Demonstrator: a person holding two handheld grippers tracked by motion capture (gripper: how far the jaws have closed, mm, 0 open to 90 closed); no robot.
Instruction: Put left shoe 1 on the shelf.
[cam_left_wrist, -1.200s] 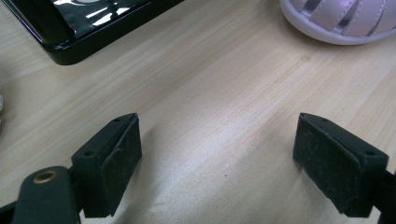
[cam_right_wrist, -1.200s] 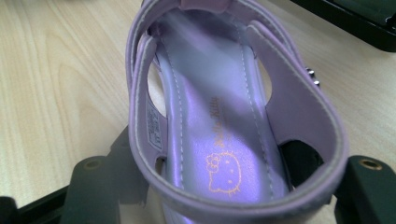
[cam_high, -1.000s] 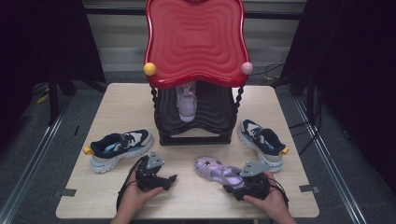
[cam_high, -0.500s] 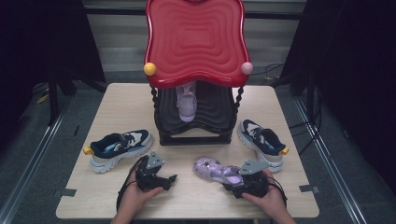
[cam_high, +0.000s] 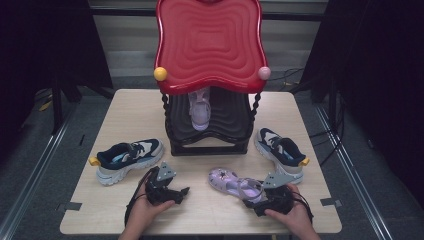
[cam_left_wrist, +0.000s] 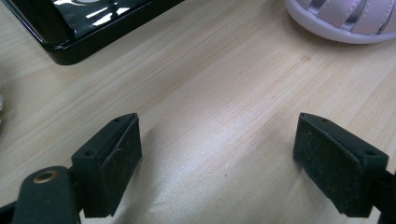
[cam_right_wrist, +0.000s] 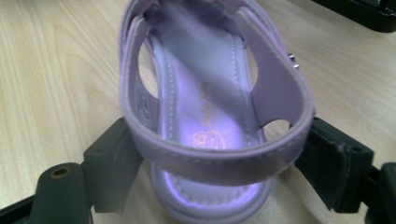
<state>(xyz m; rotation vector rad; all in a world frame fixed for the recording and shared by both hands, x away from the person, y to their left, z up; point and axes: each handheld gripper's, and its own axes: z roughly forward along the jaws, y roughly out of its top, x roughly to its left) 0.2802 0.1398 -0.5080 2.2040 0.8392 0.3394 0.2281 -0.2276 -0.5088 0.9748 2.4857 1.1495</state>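
While a lilac sandal (cam_high: 200, 107) occupies the rack (cam_high: 210, 142).

- A light wooden table (cam_high: 125, 115) with visible grain stands under both grippers, its pale top bright with soft overhead light.
- Grey floor (cam_high: 45, 150) runs beyond the table to the left gripper's outer side, and the same grey floor lies past the right gripper's side.
- A metal rail (cam_high: 30, 175) crosses the floor diagonally there (a matching one on the opposite side).
- Black curtains (cam_high: 45, 45) hang dark at both sides, far ahead of the grippers.
- Ahead, behind the table, a pale wall panel (cam_high: 125, 50) catches the light.
- Black cables (cam_high: 292, 77) lie on the floor near it.
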